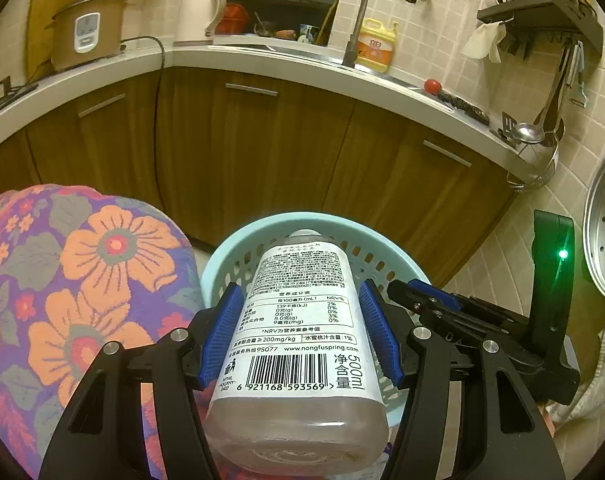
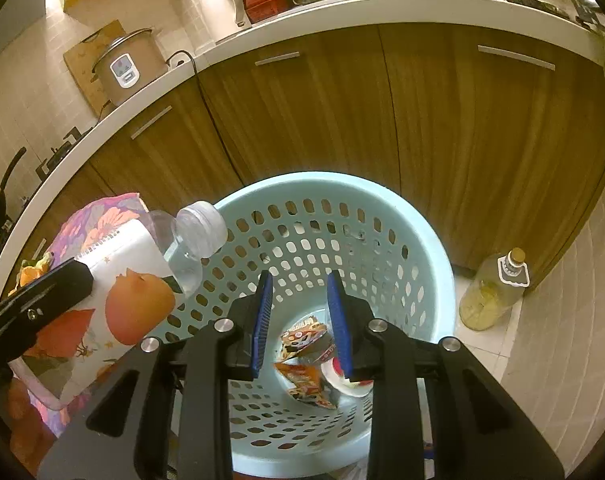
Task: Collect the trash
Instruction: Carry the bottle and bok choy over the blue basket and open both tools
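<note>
Trash collection, partly done: wrappers [image 2: 308, 364] already lie in our basket [image 2: 434, 264].
Our left gripper [image 1: 300, 336] pinches the bottle [image 1: 298, 320] above it, unreleased; our right gripper [image 2: 300, 320] hangs spread, empty.

The bottle [image 1: 298, 344] is clear, glossy plastic wrapped in a smooth white printed label. The basket [image 2: 434, 256], at six o'clock below the cabinets, is matt pale-blue plastic pierced with holes; glossy printed wrappers [image 2: 306, 360] lie at its bottom. The blue pads [image 1: 222, 332] look ribbed and rubbery on matt black arms with shiny metal bolts. At nine o'clock, floral cloth [image 1: 82, 280] looks woven and rough. The cabinet doors [image 1: 262, 148] show brown wood grain with brushed metal handles.
</note>
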